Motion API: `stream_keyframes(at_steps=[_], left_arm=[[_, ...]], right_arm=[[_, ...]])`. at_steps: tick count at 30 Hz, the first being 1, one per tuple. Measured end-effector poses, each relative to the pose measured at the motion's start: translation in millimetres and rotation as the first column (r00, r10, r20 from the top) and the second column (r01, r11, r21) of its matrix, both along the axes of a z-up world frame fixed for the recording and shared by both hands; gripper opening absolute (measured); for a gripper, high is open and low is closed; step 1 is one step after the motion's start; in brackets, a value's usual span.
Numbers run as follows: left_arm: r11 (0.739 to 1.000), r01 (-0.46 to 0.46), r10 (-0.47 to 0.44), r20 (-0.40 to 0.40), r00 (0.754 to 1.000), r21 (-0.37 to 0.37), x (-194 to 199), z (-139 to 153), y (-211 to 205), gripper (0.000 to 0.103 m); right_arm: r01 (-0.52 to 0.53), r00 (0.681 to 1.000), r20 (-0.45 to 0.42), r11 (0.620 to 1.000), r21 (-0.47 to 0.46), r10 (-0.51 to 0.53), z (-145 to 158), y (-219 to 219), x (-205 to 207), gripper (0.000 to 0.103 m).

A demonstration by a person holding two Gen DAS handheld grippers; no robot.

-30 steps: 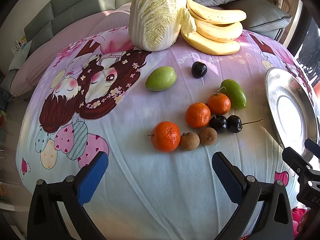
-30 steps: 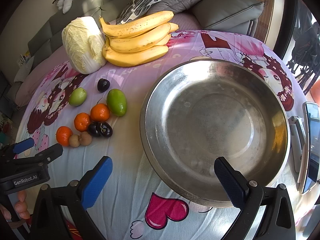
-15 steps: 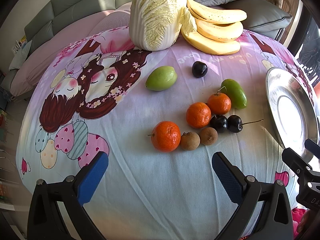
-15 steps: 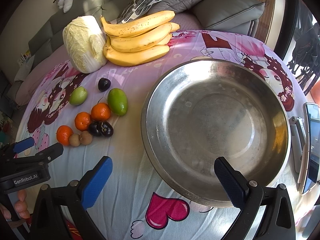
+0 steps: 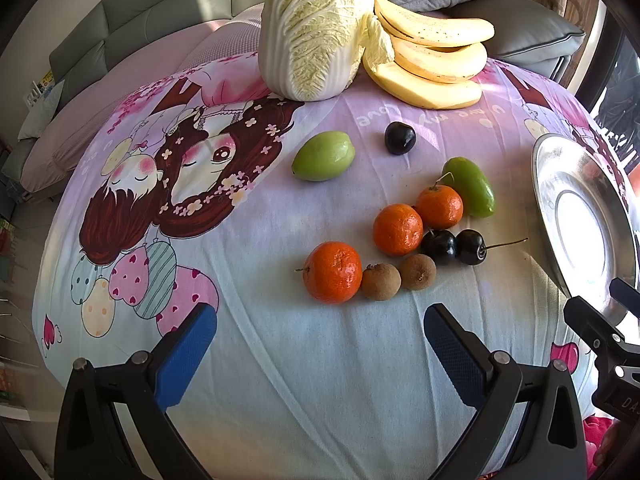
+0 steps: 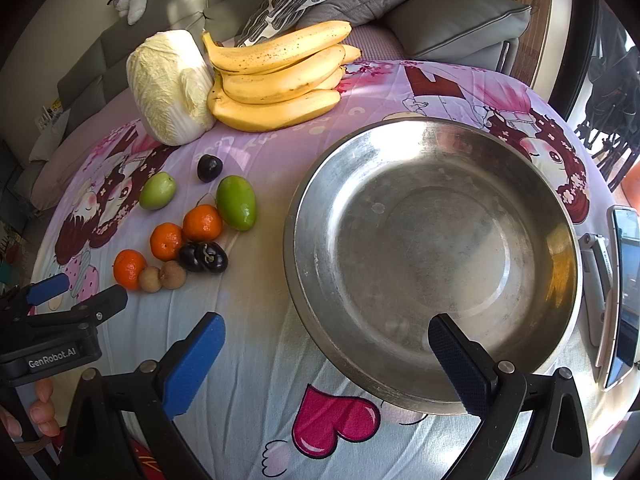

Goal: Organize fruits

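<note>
Small fruits lie loose on the cartoon-print cloth: three tangerines, the nearest (image 5: 332,272) by two brown longans (image 5: 381,282), two dark cherries (image 5: 454,246), two green fruits (image 5: 323,156) (image 5: 470,186) and a dark plum (image 5: 399,138). A wide steel bowl (image 6: 552,220) stands empty to their right; its rim (image 5: 541,184) shows in the left wrist view. My left gripper (image 5: 320,332) is open and empty, just short of the nearest tangerine. My right gripper (image 6: 326,340) is open and empty, over the bowl's near rim.
A napa cabbage (image 5: 316,28) and a bunch of bananas (image 5: 434,56) sit at the far side. A phone on a stand (image 6: 624,292) is right of the bowl. A sofa with cushions (image 6: 452,16) lies behind the table.
</note>
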State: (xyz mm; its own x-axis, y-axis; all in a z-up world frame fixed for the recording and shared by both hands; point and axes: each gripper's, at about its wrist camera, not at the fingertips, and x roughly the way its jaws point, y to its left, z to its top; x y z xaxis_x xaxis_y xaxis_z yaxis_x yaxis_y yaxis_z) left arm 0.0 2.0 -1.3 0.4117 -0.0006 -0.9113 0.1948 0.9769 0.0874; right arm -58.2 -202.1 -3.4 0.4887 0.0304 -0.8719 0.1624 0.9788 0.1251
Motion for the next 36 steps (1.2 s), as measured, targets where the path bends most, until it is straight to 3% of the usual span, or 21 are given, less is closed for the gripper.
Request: stream_keyframes(at_steps=[12,17,23,27,30,36], left_arm=[[1.0,0.006,-0.007,-0.016,1.0,-0.027,-0.1,-4.0,0.3,0.103],[0.997,0.002,-0.003,-0.009,1.0,-0.083,-0.5,1.7,4.2,0.103],[0.996,-0.021,0.016,-0.054,0.998,-0.092,5.5,-0.5,14.6,0.103],[0.994,-0.033,0.03,-0.03,0.999,-0.101,10.6,-0.3,26.3,0.103],[0.988,-0.035,0.034,-0.009,0.999,-0.148,14.5,0.7,36.2,0.103],[0.981,-0.034,0.038,0.019,0.999,-0.19,20.6,1.2,46.3,0.103]], right_arm=[[-0.004,1.0,0.004,1.0,0.001,0.004,1.7,1.2,-0.3,0.103],[-0.037,0.998,0.048,0.999,-0.002,0.037,9.0,7.2,0.2,0.103],[-0.084,0.991,0.11,0.996,0.016,0.082,18.4,19.7,7.4,0.103],[-0.141,0.984,0.114,0.989,0.038,0.136,18.2,35.0,15.1,0.103],[-0.186,0.978,0.112,0.981,0.057,0.179,16.1,45.9,21.2,0.103],[-0.241,0.965,0.113,0.97,0.031,0.237,13.1,62.1,32.8,0.103]])
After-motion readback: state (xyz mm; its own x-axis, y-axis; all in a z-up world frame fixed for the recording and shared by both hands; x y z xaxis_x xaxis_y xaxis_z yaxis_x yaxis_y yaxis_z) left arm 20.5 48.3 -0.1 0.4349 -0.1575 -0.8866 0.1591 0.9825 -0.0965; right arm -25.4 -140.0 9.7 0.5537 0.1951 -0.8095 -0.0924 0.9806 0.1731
